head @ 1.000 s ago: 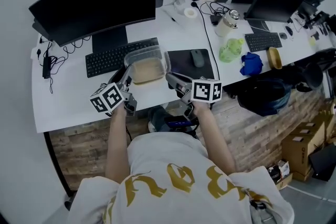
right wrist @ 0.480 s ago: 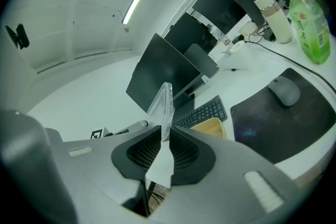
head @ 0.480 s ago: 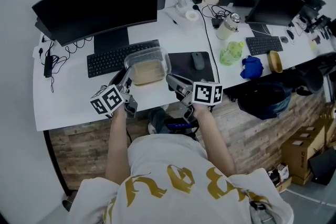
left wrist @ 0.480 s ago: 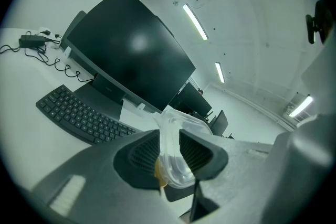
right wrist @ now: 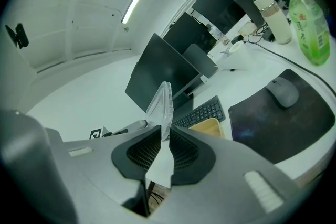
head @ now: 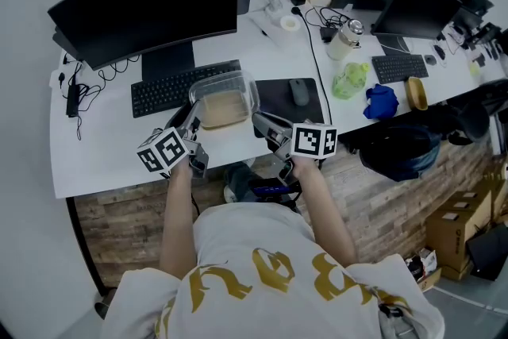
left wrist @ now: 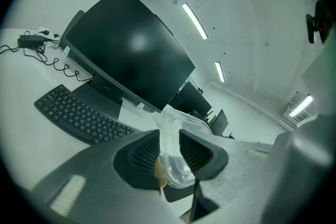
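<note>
Your left gripper has its jaws clamped on the left rim of the clear container. Your right gripper is pinched shut on the thin right rim. The container is at the near edge of the desk, just in front of the keyboard and beside the mouse pad, with a tan filling inside. Whether it rests on the desk or hangs just above it is not clear. Move both hands as one, at the same height, so the filling doesn't slide. The plastic looks flexible, so don't pull the rims apart or twist them. Your right bite looks shallow, so squeeze evenly and go slowly past the keyboard
</note>
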Motion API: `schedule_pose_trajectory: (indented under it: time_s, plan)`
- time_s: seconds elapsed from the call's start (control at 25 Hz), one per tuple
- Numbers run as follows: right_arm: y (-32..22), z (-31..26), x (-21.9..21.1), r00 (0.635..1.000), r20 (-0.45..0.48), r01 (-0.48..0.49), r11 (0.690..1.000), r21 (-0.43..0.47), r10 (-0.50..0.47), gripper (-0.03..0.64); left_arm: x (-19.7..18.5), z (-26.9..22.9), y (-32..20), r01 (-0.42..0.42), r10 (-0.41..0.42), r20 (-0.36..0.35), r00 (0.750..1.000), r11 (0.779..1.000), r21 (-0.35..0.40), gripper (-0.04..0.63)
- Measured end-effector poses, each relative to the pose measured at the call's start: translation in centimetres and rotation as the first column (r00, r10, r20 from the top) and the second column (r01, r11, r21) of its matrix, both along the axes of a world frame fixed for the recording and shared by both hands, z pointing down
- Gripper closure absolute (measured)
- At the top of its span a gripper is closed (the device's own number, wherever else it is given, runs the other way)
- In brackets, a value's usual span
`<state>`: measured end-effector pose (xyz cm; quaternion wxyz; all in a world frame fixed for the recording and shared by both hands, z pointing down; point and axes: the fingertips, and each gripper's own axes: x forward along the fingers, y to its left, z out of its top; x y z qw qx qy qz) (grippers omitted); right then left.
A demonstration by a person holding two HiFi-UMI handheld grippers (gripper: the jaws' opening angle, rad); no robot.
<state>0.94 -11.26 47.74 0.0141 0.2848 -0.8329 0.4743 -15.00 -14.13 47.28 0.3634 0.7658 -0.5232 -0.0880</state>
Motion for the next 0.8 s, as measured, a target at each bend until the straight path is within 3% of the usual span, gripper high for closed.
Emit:
schedule_pose_trajectory:
  time_s: [0.8]
  plan:
    - [-0.11,0.66,0.26,1.0,-0.006,-0.009,1.0,-0.014,0.009,0.546,0.34,0.6,-0.22,-0.011,0.011,-0.008,1.0,1.0,-0.014,0.488]
